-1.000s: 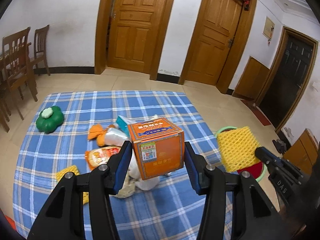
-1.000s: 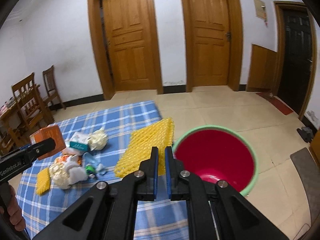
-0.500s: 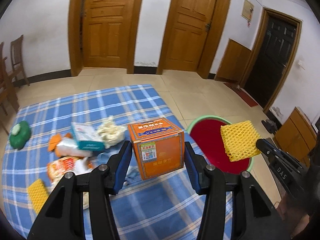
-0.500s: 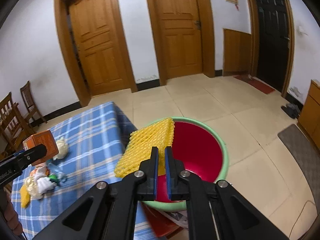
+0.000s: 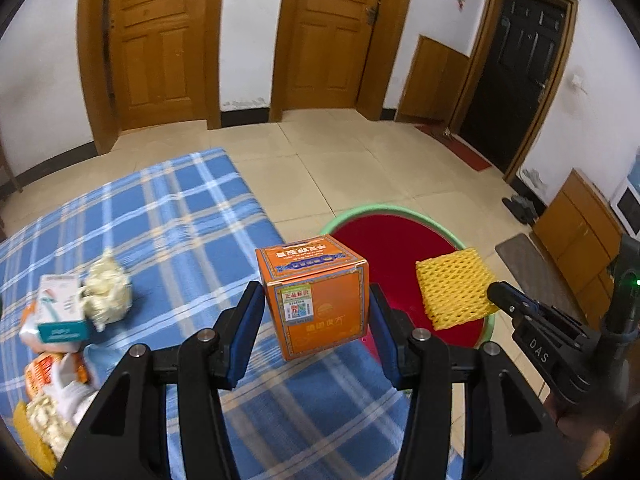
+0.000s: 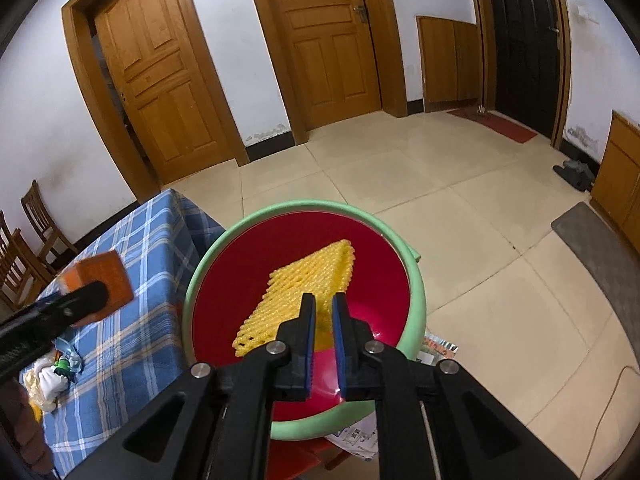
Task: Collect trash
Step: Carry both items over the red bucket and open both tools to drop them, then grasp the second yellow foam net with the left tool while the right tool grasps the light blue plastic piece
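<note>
My left gripper (image 5: pixel 314 312) is shut on an orange carton box (image 5: pixel 316 294) and holds it in the air above the edge of the blue checked cloth (image 5: pixel 168 216), next to the basin. My right gripper (image 6: pixel 323 318) is shut on a yellow foam fruit net (image 6: pixel 300 286) and holds it over the red basin with a green rim (image 6: pixel 416 280). The net (image 5: pixel 454 290) and the basin (image 5: pixel 384 210) also show in the left wrist view. The box also shows in the right wrist view (image 6: pixel 106 276).
Several pieces of trash lie on the cloth at the left: a teal and white carton (image 5: pixel 60 314), a crumpled pale wad (image 5: pixel 106 292), snack wrappers (image 5: pixel 48 372). Wooden chairs (image 6: pixel 32 236) stand far left. Papers (image 6: pixel 436 350) lie under the basin. Tiled floor surrounds everything.
Both grippers have swung to the right, away from the trash pile. The box now hangs at the cloth's edge by the basin, and the net has moved over the basin.
</note>
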`<action>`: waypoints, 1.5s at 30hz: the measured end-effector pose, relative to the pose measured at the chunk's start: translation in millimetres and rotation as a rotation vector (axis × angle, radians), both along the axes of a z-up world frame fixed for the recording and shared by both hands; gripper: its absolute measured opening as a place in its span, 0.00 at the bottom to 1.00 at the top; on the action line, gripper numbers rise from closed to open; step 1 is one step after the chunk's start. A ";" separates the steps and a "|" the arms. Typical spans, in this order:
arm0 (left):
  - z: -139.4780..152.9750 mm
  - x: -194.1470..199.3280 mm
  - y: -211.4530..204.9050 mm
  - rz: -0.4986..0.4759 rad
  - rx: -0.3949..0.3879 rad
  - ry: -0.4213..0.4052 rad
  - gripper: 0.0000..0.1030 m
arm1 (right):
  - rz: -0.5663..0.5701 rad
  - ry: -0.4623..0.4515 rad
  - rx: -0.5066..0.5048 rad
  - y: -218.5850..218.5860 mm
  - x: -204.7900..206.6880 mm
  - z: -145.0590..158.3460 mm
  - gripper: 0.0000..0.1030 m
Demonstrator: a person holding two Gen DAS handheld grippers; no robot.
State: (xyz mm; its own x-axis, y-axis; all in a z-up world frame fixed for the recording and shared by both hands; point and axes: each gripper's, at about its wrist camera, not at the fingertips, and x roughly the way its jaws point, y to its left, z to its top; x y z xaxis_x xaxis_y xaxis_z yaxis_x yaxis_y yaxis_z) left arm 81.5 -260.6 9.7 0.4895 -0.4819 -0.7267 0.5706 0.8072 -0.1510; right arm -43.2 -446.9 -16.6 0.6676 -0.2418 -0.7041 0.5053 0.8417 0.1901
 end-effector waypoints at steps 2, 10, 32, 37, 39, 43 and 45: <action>-5.5 2.0 -9.5 -0.012 0.012 0.008 0.51 | -0.006 -0.004 0.006 -3.7 -0.7 -1.9 0.13; -25.0 7.8 -48.2 -0.078 0.052 0.028 0.52 | -0.020 -0.018 0.032 -15.3 -8.8 -6.4 0.26; -12.2 1.3 -15.7 -0.009 0.021 0.028 0.54 | 0.036 -0.081 0.056 13.3 -19.0 21.7 0.34; -2.8 -0.7 13.1 0.049 -0.004 0.031 0.54 | 0.085 -0.096 0.060 33.6 -17.5 31.1 0.37; 1.0 -3.2 26.0 0.072 -0.008 0.028 0.54 | 0.108 -0.099 0.061 43.5 -15.1 34.3 0.37; 8.5 -7.2 52.8 0.118 -0.018 0.021 0.54 | 0.154 -0.100 0.059 63.8 -9.3 39.1 0.38; 10.3 -9.2 70.0 0.148 -0.025 0.023 0.54 | 0.180 -0.102 0.058 74.4 -6.3 42.1 0.38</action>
State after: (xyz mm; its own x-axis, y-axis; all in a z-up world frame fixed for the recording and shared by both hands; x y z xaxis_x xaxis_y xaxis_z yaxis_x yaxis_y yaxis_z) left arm 72.3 -190.6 20.0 0.5399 -0.4235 -0.7274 0.4416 0.8782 -0.1835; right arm -49.5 -372.6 25.5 0.7648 -0.0734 -0.6401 0.3235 0.9029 0.2830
